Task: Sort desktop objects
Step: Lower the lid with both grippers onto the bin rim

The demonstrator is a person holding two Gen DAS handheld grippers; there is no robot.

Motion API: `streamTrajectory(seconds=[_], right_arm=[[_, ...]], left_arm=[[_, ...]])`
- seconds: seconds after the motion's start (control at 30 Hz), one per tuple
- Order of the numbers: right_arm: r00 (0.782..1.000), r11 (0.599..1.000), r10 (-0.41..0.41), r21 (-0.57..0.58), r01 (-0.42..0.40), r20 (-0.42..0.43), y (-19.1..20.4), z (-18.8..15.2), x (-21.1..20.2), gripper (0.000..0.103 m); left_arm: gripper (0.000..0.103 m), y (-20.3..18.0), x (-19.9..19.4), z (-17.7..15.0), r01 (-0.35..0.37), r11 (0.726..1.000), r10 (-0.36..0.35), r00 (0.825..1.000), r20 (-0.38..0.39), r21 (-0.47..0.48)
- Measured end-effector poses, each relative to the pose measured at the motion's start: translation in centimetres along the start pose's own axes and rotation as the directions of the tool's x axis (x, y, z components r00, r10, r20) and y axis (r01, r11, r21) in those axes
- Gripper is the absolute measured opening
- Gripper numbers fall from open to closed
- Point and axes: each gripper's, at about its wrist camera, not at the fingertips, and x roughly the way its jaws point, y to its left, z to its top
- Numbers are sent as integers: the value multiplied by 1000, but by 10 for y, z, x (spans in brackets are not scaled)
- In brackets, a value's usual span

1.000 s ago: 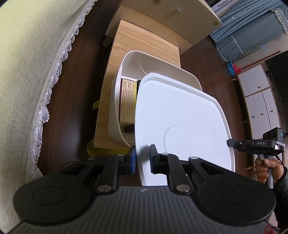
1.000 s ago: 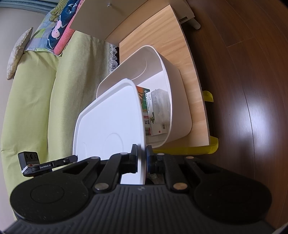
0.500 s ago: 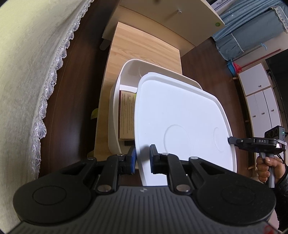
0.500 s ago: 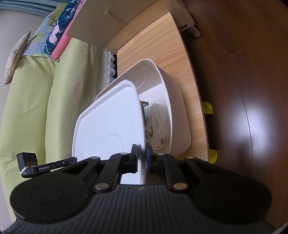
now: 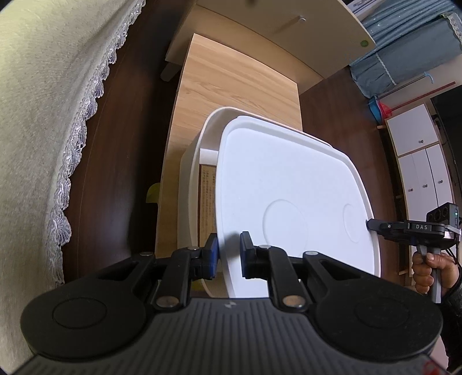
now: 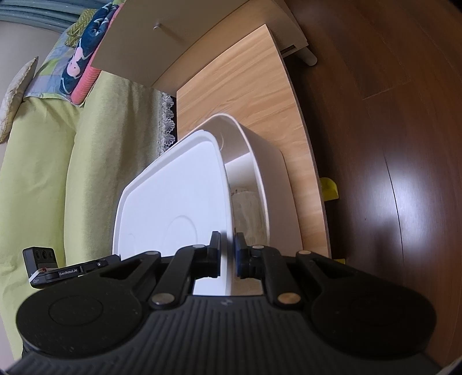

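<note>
A white storage bin stands on a low wooden table. A flat white lid hangs tilted over the bin and hides most of its opening. My left gripper is shut on the lid's near left edge. My right gripper is shut on the lid's opposite edge and also shows at the right of the left wrist view. A book and pale packets show inside the bin beside the lid.
A sofa with a lace-edged cover runs along one side of the table. A cabinet with a knob stands behind the table. Dark wood floor lies on the other side. Yellow corner guards sit on the table edge.
Both grippers have carried the lid forward over the bin, so it now covers more of the opening and hides more of the contents.
</note>
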Motion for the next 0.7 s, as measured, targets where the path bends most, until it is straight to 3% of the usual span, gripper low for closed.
streamTrajectory(seconds=[0.7], right_arm=[[999, 999, -40, -15, 40, 15, 7, 21, 18, 9]], left_arm=[[16, 12, 19, 22, 6, 1000, -6, 1000, 14, 17]])
